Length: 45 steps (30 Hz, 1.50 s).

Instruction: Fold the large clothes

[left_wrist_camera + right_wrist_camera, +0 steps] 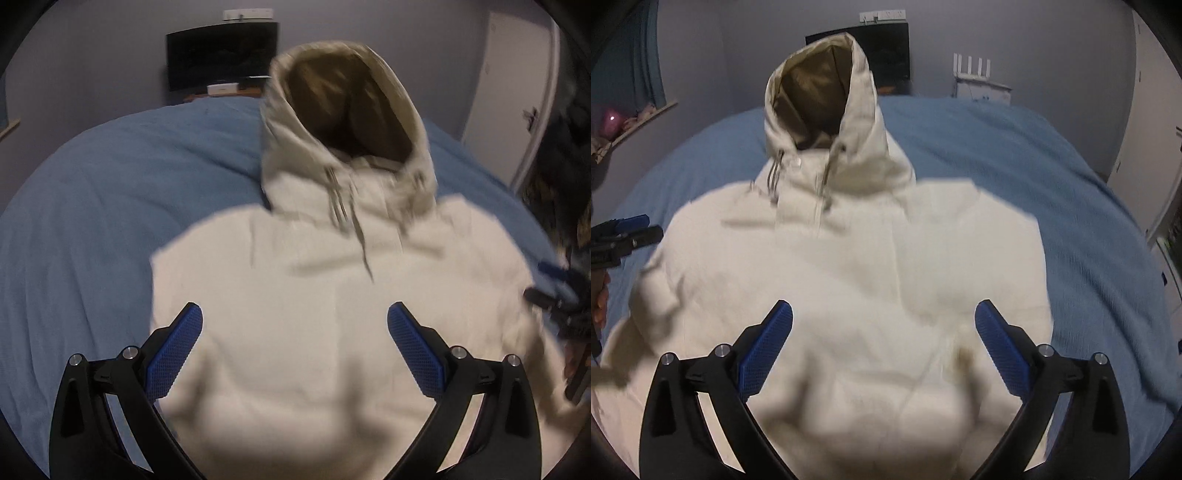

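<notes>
A cream hooded jacket (332,295) (857,266) lies front-up on the blue bed cover, its sides folded inward into a compact block. The hood (343,110) (820,99) points away from me, showing its tan lining, and drawstrings trail over the chest. My left gripper (294,314) hovers open above the lower part of the jacket, nothing between its blue pads. My right gripper (884,312) is likewise open and empty above the jacket. The other gripper shows at each view's edge: the right one (554,291), the left one (624,232).
The blue bed cover (92,221) (1089,221) spreads around the jacket. A dark monitor (221,55) stands at the far wall, a white door (517,92) at the right, a white router (979,81) behind the bed, a windowsill with a pink object (613,123) at left.
</notes>
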Motion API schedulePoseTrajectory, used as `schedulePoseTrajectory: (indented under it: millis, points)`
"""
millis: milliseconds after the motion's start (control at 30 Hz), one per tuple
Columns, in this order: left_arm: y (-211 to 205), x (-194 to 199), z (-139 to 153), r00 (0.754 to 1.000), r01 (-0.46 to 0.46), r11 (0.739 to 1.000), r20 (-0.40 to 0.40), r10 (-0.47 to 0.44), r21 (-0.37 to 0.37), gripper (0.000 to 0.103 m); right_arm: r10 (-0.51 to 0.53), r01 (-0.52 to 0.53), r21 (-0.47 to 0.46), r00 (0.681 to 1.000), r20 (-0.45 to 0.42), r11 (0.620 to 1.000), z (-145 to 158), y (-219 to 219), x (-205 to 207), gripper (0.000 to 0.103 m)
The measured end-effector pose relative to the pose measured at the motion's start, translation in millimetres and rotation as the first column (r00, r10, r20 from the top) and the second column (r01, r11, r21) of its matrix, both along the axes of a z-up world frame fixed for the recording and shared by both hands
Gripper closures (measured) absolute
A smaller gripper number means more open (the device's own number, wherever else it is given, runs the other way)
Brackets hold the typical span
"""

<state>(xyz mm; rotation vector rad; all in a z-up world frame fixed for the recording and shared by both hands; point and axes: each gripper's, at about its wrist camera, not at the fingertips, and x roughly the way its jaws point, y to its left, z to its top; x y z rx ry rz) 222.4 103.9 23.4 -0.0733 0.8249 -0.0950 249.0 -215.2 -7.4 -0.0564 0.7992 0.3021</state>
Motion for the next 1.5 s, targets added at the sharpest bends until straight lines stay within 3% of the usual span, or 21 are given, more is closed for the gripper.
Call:
schedulePoseTrajectory:
  millis: [200, 367, 567, 633, 667, 700, 800, 933, 1033, 1167, 1200, 1267, 1300, 1333, 1367, 1500]
  points:
    - [16.7, 61.6, 17.2, 0.993, -0.114, 0.993, 0.018, 0.113, 0.025, 0.006, -0.061, 0.061, 0.005, 0.997, 0.052, 0.998, 28.2, 30.4, 86.2, 0.008]
    - [16.1, 98.5, 14.3, 0.992, -0.128, 0.991, 0.005, 0.128, 0.048, 0.006, -0.081, 0.079, 0.029, 0.992, 0.094, 0.996, 39.0, 63.3, 153.8, 0.009]
    - [12.2, 117.9, -0.9, 0.997, -0.075, 0.995, -0.03, 0.078, 0.07, 0.006, -0.051, 0.048, 0.049, 0.996, 0.067, 0.998, 35.6, 94.2, 204.4, 0.034]
    - [10.8, 121.7, -3.8, 0.998, -0.059, 0.996, -0.032, 0.061, 0.064, 0.006, -0.053, 0.052, 0.036, 0.998, 0.045, 0.998, 30.8, 97.4, 212.8, 0.049]
    - [10.5, 122.5, -4.3, 0.998, -0.055, 0.997, -0.03, 0.057, 0.059, 0.006, -0.042, 0.04, 0.04, 0.998, 0.035, 0.998, 27.9, 97.6, 215.6, 0.073]
    - [11.0, 123.3, -4.5, 0.998, -0.054, 0.997, -0.023, 0.055, 0.05, 0.006, -0.04, 0.038, 0.042, 0.999, 0.037, 0.998, 26.4, 96.4, 215.3, 0.081]
    - [11.5, 125.6, -3.3, 0.998, -0.055, 0.998, -0.004, 0.055, 0.041, 0.006, -0.014, 0.008, 0.076, 0.997, 0.079, 0.997, 28.8, 88.7, 201.2, 0.093]
    - [14.8, 123.8, 7.6, 0.996, -0.046, 0.998, 0.078, 0.042, 0.045, 0.007, 0.033, -0.041, 0.046, 0.984, 0.173, 0.998, 32.3, 81.7, 165.5, 0.096]
    - [15.6, 122.3, 20.1, 0.986, -0.079, 0.989, 0.157, 0.06, 0.123, 0.007, 0.083, -0.091, 0.025, 0.967, 0.24, 0.996, 32.4, 70.6, 128.0, 0.096]
    - [13.2, 116.6, 28.7, 0.973, -0.097, 0.979, 0.223, 0.055, 0.18, 0.012, 0.12, -0.13, 0.025, 0.961, 0.248, 0.991, 25.1, 57.5, 95.9, 0.096]
    - [8.3, 113.2, 27.4, 0.974, -0.079, 0.974, 0.226, 0.03, 0.211, 0.018, 0.13, -0.138, 0.014, 0.959, 0.253, 0.99, 22.4, 54.9, 87.5, 0.096]
    - [-5.4, 107.0, 20.3, 0.979, -0.01, 0.959, 0.2, -0.049, 0.285, 0.051, 0.154, -0.155, -0.015, 0.953, 0.26, 0.988, 17.9, 54.0, 74.4, 0.096]
    - [-14.8, 101.5, 14.6, 0.98, 0.025, 0.938, 0.175, -0.091, 0.346, 0.078, 0.161, -0.159, -0.029, 0.951, 0.263, 0.987, 17.8, 54.3, 68.6, 0.096]
    - [-20.1, 95.4, 11.3, 0.98, 0.035, 0.921, 0.166, -0.108, 0.388, 0.088, 0.167, -0.164, -0.03, 0.951, 0.26, 0.986, 16.0, 52.9, 62.7, 0.096]
    - [-23.7, 86.8, 10.1, 0.978, 0.04, 0.912, 0.173, -0.12, 0.409, 0.09, 0.168, -0.168, -0.022, 0.952, 0.255, 0.986, 14.8, 51.6, 58.9, 0.096]
    - [-19.5, 36.6, 16.7, 0.971, 0.038, 0.933, 0.209, -0.12, 0.358, 0.095, 0.2, -0.206, -0.003, 0.944, 0.261, 0.978, 15.4, 45.1, 39.0, 0.096]
